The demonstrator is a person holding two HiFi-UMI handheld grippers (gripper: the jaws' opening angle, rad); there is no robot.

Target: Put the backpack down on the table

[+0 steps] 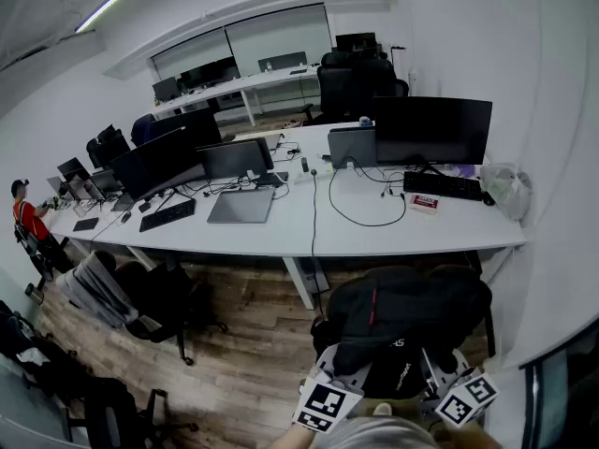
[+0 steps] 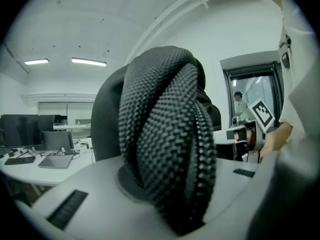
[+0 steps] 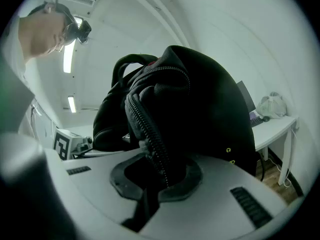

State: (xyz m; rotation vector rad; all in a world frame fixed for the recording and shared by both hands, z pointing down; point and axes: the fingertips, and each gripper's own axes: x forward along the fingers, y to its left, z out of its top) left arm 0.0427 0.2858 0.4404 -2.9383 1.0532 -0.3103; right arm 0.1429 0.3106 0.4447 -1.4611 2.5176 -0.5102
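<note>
Left gripper (image 2: 165, 184): jaws nearly together, clamped on a black padded mesh strap (image 2: 165, 134) of the backpack.
Right gripper (image 3: 155, 181): jaws closed tight on a fold of the backpack along its zip (image 3: 150, 129).
Backpack (image 1: 402, 316): black, held up between both grippers, just short of the table's near edge and toward its right end; not on the table.
Floor (image 1: 243, 363): wood planks; office chairs (image 1: 159, 297) stand along the near edge to the left, well apart from the backpack.
Table (image 1: 374, 239): white; the near edge ahead of the backpack is bare.
Open room: a bare strip runs from the near edge back to the keyboard (image 1: 442, 185); a black cable (image 1: 360, 215) loops over its left part.
Small box (image 1: 424, 202): red and white, just beside the keyboard's near side.
Monitor (image 1: 432, 129): dark, behind the keyboard, toward the far edge.
Plastic bag (image 1: 508, 191): crumpled, at the right edge.
</note>
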